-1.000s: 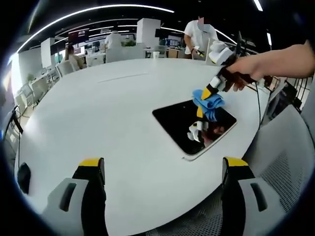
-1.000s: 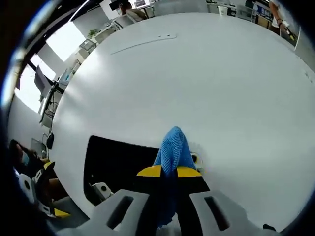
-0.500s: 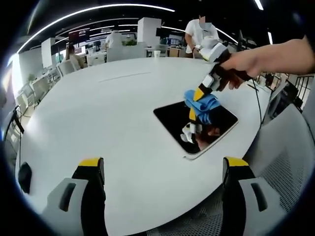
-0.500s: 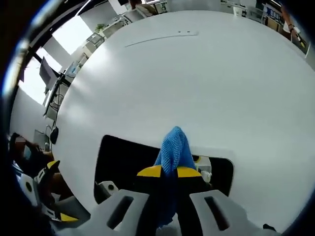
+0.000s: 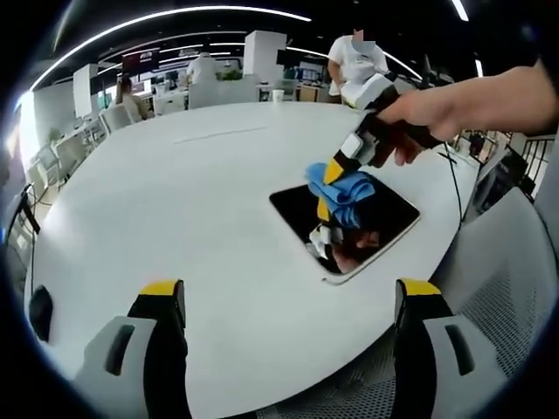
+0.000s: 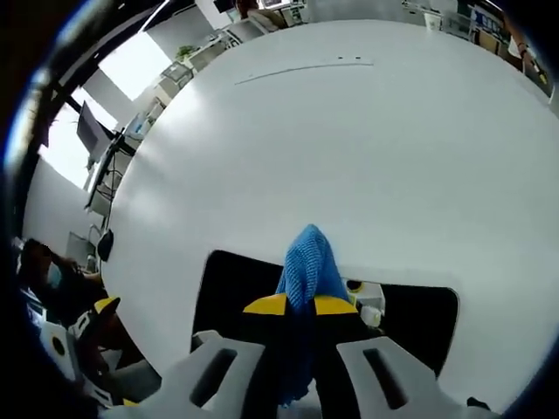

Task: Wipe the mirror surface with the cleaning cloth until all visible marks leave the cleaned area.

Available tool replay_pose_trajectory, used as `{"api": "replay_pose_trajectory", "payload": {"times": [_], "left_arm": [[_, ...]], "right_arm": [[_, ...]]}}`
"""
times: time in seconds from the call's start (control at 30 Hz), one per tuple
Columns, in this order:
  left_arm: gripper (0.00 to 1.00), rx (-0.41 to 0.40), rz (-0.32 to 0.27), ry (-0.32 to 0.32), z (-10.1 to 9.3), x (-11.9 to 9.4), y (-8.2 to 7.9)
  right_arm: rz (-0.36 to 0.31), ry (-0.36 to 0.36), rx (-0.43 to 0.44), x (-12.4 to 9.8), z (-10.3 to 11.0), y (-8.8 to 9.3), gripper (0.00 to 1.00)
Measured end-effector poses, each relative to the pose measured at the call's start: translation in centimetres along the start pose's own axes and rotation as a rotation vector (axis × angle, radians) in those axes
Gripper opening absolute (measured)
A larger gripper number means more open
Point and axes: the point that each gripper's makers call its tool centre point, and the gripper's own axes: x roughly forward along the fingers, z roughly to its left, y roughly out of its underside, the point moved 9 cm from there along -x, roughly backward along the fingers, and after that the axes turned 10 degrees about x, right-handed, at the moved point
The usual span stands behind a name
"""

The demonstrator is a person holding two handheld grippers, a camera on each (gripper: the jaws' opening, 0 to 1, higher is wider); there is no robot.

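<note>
On the white round table (image 5: 175, 201), seen from the left gripper view, the mirror (image 5: 384, 229) lies flat near the table's near-right edge, its dark glass reflecting the tool above it. The right gripper (image 5: 330, 175), held by a hand (image 5: 428, 113) that comes in from the right, pinches the blue cleaning cloth (image 5: 345, 194) and presses it onto the glass. Over the last second the cloth has travelled from the far right part of the mirror toward its far left corner, so one pass across the upper part of the surface looks nearly complete. The left gripper (image 5: 288, 314) hangs back above the table edge with its jaws spread wide and nothing between them. People stand and sit at desks well beyond the table. From the right gripper view, the right gripper (image 6: 300, 305) has its yellow-tipped jaws closed tight on the cleaning cloth (image 6: 307, 262), whose bunched end sticks out ahead onto the mirror (image 6: 236, 288). More dark glass now shows on both sides of the jaws than a second ago, which fits the tool having moved across the mirror. Whether any marks remain I cannot tell from either view; the nearer part of the glass probably needs further strokes.
</note>
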Motion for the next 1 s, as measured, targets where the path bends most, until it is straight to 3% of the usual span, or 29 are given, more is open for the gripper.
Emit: {"api": "replay_pose_trajectory", "payload": {"times": [1.0], "left_arm": [[0.97, 0.001, 0.017, 0.017, -0.2, 0.1, 0.2]], "right_arm": [[0.058, -0.004, -0.177, 2.4, 6.2, -0.4, 0.03]]}}
